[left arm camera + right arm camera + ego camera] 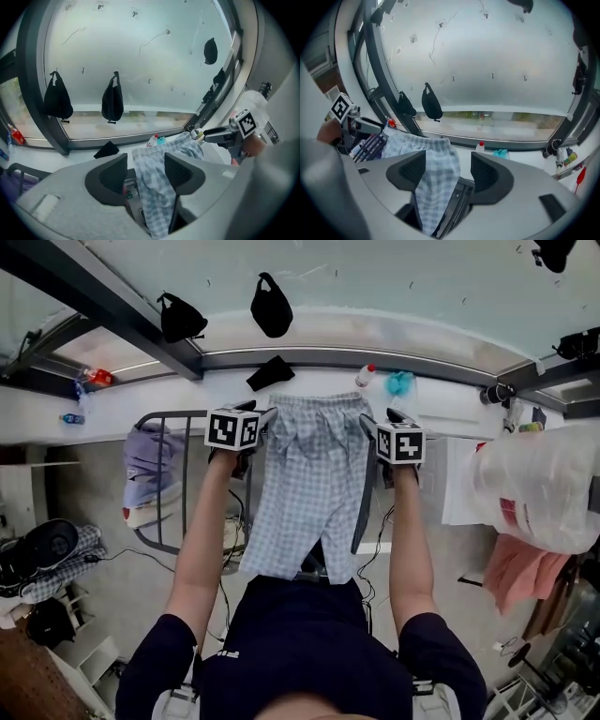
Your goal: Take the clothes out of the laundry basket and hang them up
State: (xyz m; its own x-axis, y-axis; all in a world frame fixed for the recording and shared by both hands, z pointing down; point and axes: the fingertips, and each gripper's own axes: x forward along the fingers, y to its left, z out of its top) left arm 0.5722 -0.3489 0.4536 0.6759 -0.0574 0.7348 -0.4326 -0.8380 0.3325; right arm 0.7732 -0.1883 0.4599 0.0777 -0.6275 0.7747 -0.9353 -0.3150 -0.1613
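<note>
Left hand-held gripper (145,171): jaws wide apart, released. Checked shorts (314,484) show in the gap, pads not pressing on them. Right hand-held gripper (449,173): same, jaws apart, shorts edge close by its left jaw, nothing clamped.

Shorts hang between the two grippers, waistband up, draped over the top bar of a dark drying rack (159,418).

Outward of the left gripper: a purple striped garment (150,460) on the same rack.

Beyond both grippers: a windowsill with a small white bottle (365,375) and a black cloth (270,372). Black bags (271,306) hang on the window above.
</note>
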